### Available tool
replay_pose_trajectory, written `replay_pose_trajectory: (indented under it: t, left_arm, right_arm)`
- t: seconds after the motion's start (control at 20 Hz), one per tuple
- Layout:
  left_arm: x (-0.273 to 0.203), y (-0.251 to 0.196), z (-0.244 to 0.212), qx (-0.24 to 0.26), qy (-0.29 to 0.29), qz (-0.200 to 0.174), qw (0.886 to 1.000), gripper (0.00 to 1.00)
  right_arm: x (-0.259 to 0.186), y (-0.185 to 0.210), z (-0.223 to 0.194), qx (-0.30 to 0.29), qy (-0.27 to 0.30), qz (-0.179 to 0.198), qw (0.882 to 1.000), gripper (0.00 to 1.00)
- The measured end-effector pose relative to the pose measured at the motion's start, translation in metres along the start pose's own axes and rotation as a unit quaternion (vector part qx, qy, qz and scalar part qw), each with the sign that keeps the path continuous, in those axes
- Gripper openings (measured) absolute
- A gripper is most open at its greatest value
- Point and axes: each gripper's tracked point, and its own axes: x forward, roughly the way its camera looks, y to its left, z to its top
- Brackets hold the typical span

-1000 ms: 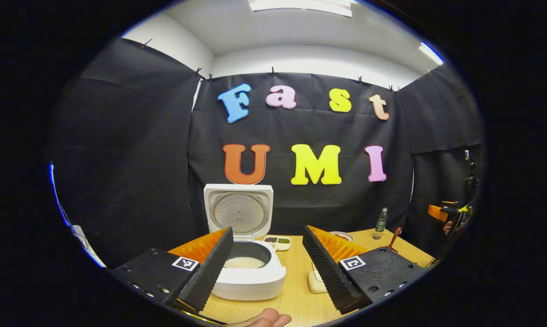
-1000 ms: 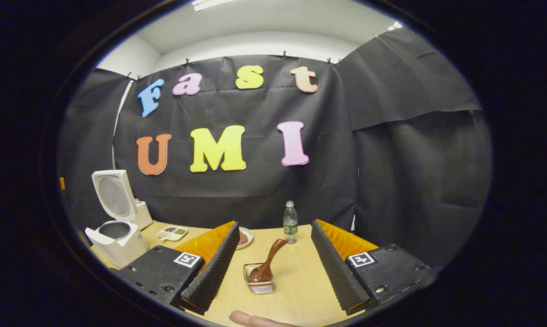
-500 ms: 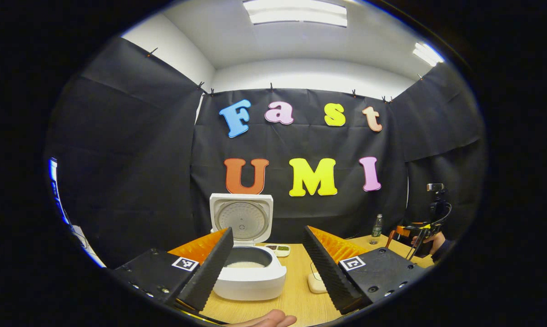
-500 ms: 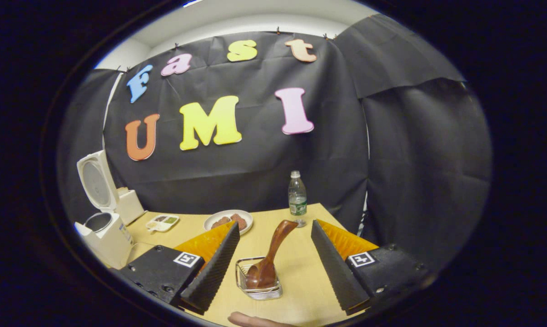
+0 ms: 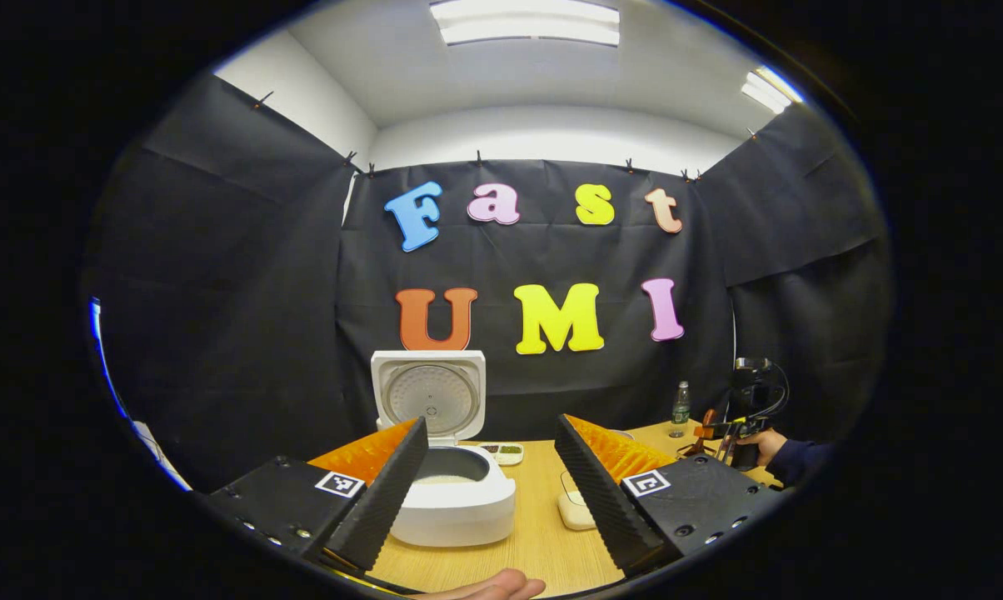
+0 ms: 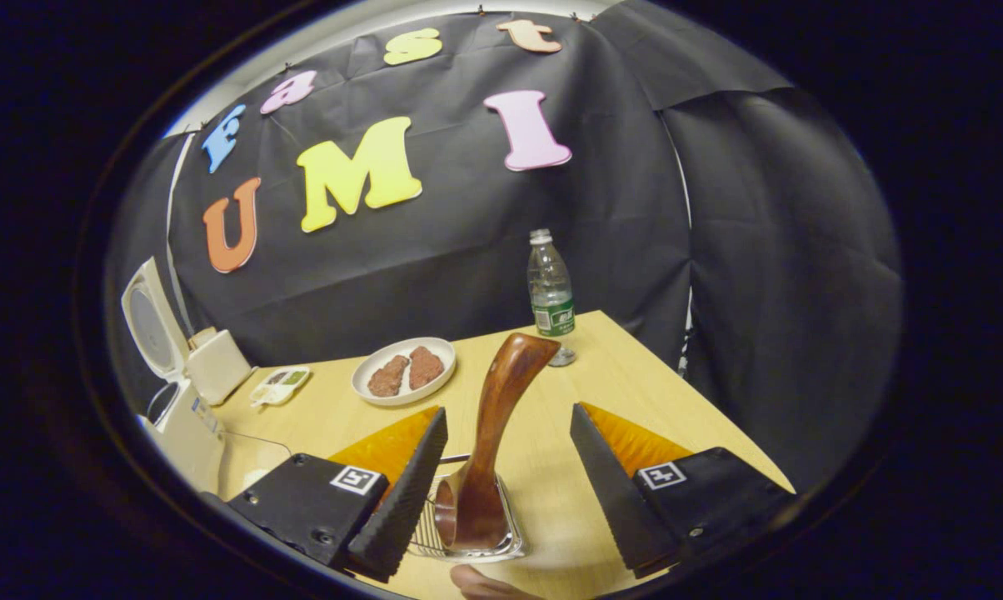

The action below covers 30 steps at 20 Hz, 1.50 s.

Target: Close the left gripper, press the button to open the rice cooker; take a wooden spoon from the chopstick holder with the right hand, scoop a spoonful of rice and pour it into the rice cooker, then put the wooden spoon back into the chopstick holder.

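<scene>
Rice cooker (image 5: 456, 492) lid up. My right gripper (image 6: 501, 492) spread wide around wooden spoon (image 6: 493, 442) standing in chopstick holder (image 6: 501, 546); left gripper (image 5: 489, 483) released. Next: clamp the handle, lift.

Bright ceiling panels (image 5: 525, 21) light evenly (soft shadows); sharp focus, fisheye-bent edges.

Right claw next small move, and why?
Probably ease forward and shut on the handle of the brown wooden spoon: the right claw is open, the handle stands between its fingers untouched, bowl down in the wire chopstick holder, and the white rice cooker is already open.
</scene>
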Motion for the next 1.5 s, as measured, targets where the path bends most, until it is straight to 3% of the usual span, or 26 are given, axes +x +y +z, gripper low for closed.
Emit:
replay_pose_trajectory:
  t: [0.1,0.15,0.2,0.25,0.3,0.4,0.45,0.8,1.05,1.25,1.5]
  left_arm:
    - [-0.001,-0.004,-0.004,0.004,0.002,-0.002,1.000,0.97]
    - [-0.001,-0.006,-0.005,0.005,0.003,-0.004,1.000,0.97]
    - [0.000,-0.006,-0.007,0.006,0.003,-0.006,1.000,0.89]
    - [0.000,-0.006,-0.007,0.007,0.005,-0.007,1.000,0.97]
    - [0.001,-0.006,-0.009,0.008,0.008,-0.009,1.000,0.96]
    - [0.001,-0.006,-0.011,0.009,0.015,-0.009,1.000,0.95]
    - [0.000,-0.006,-0.011,0.008,0.017,-0.009,1.000,0.95]
    - [-0.012,-0.002,-0.011,-0.008,0.013,-0.012,1.000,0.96]
    - [-0.025,0.004,-0.009,-0.022,0.002,-0.014,1.000,0.95]
    - [-0.034,0.011,-0.010,-0.013,0.004,-0.013,1.000,0.95]
    - [-0.046,0.012,-0.005,-0.001,-0.005,-0.015,1.000,0.96]
  right_arm:
    - [0.010,0.000,0.001,0.030,0.005,0.003,1.000,0.97]
    - [0.013,0.005,0.005,0.041,0.002,0.017,0.999,0.90]
    - [0.015,0.009,0.003,0.049,0.005,0.027,0.998,0.92]
    - [0.018,0.012,0.001,0.054,0.011,0.033,0.998,0.82]
    - [0.020,0.018,-0.002,0.053,0.019,0.048,0.997,0.76]
    - [0.019,0.020,-0.009,0.049,0.036,0.056,0.997,0.30]
    - [0.020,0.022,-0.007,0.053,0.036,0.058,0.996,0.22]
    - [-0.036,0.019,0.042,0.028,-0.045,0.020,0.998,0.15]
    - [-0.081,0.052,0.085,-0.015,-0.100,0.019,0.995,0.12]
    - [-0.109,0.102,0.101,-0.040,-0.128,0.030,0.990,0.12]
    - [-0.116,0.171,0.079,-0.059,-0.129,0.048,0.989,0.12]
